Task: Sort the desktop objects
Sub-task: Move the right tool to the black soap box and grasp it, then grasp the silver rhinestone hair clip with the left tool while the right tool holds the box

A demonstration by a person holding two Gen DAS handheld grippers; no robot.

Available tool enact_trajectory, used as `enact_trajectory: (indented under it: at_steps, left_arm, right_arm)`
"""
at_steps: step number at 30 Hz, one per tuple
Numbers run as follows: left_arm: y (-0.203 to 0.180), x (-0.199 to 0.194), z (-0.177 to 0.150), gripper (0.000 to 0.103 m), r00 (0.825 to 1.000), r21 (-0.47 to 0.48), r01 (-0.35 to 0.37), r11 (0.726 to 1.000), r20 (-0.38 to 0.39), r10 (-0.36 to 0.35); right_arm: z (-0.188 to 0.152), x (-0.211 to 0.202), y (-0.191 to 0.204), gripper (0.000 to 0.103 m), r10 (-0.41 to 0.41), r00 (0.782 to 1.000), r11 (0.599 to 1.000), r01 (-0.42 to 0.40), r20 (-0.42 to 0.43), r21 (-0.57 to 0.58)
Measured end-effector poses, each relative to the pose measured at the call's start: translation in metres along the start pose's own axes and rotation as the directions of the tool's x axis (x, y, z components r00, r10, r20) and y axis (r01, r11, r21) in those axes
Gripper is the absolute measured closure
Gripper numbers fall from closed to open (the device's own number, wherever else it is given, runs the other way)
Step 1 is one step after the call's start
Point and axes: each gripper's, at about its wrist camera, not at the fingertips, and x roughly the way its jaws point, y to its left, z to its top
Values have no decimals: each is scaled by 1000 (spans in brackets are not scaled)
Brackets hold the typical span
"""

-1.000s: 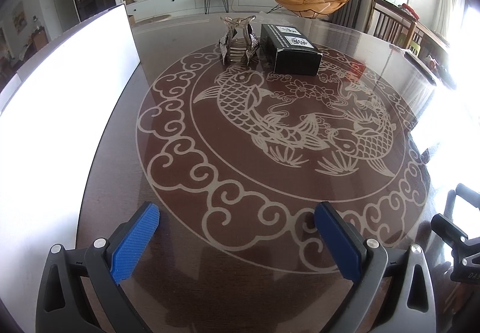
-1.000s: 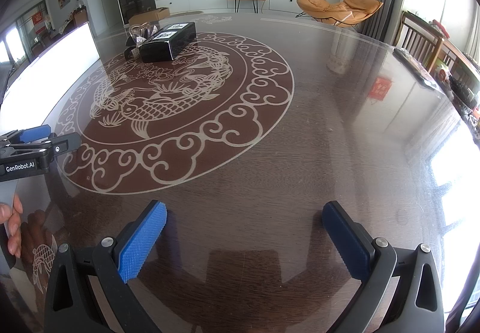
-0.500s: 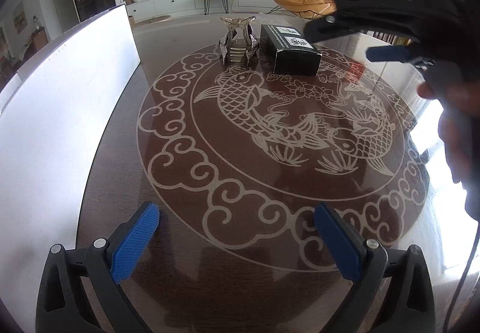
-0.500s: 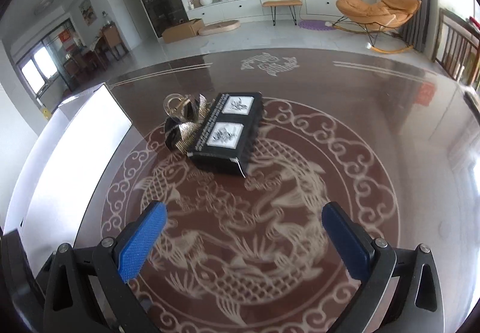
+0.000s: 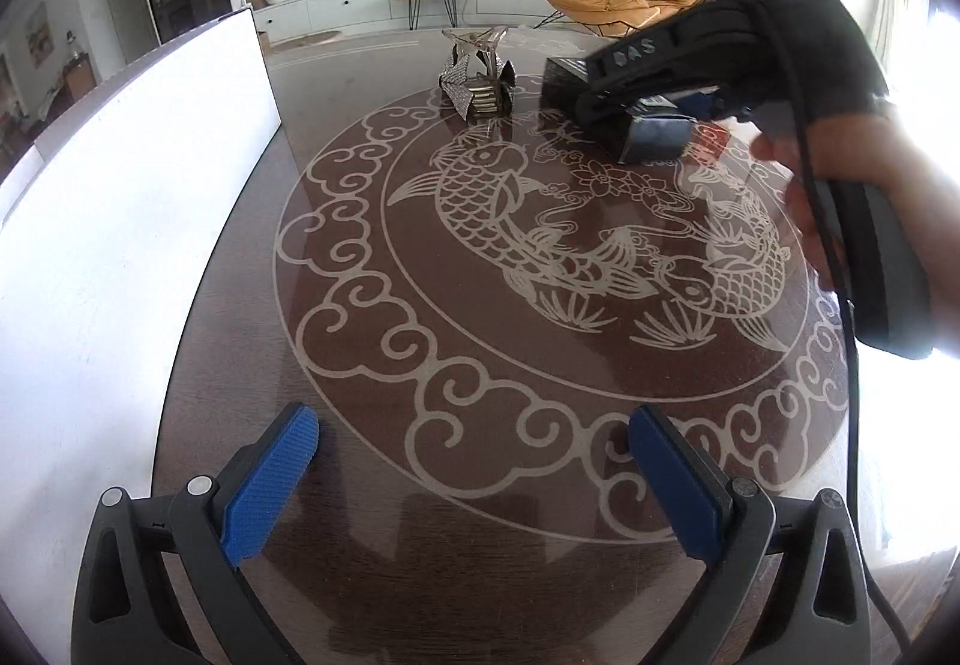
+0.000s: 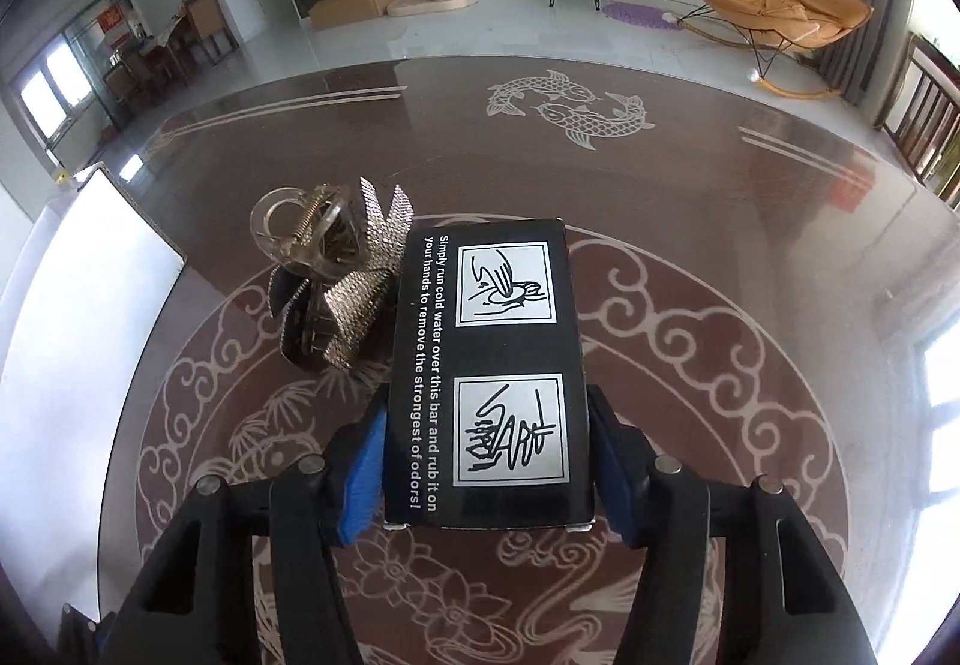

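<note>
The right tongs (image 6: 489,461) now straddle the black box (image 6: 489,365), one blue pad at each long side of its near end. A second ago they hung spread wide over bare worktop (image 6: 720,221), well short of the box; half a second ago they were spread and just short of it. Their jaws are closing on the box at this moment. The left pad looks flush with the box's side, the right pad looks just at its edge; whether they already press firmly I cannot tell for sure, but the gap looks gone.

The box lies flat on the worktop inside the carp pattern, with the heap of hair clips (image 6: 333,281) touching or just beside its far left side. In the left wrist view the right hand (image 5: 840,173) and its tool cover most of the box (image 5: 558,77), where earlier that part of the view was clear.

The left tongs (image 5: 474,479) have not stirred: spread wide, pinching nothing, low over the near worktop by the white board (image 5: 120,221).

For the sorting, this looks like the first pick: the box is taken, not yet lifted. The clips sit so close that a careless lift might drag them along.
</note>
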Motion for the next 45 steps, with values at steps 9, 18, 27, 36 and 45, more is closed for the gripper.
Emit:
enact_trajectory:
  at_steps: [9,18,27,36,45]
  left_arm:
    - [0,-1,-1,0,1000,1,-1,1000,0,1]
    - [-1,-1,0,0,1000,4,-2,1000,-4,2]
    - [1,58,84,0,1000,-2,-6,1000,-11,6]
    - [-17,123,178,0,1000,-17,-16,1000,-7,16]
    - [-16,126,194,48,998,41,-12,999,56,10]
  right_arm:
    - [-142,-84,-47,43,-129,988,991,131,89,-28]
    - [-174,-93,-62,0,-126,987,992,126,97,-1]
    - [-169,-93,-62,0,-128,987,992,129,96,-2]
    - [-169,-93,-62,0,-128,987,992,129,97,-1]
    - [-169,-93,-62,0,-128,987,992,129,97,-1]
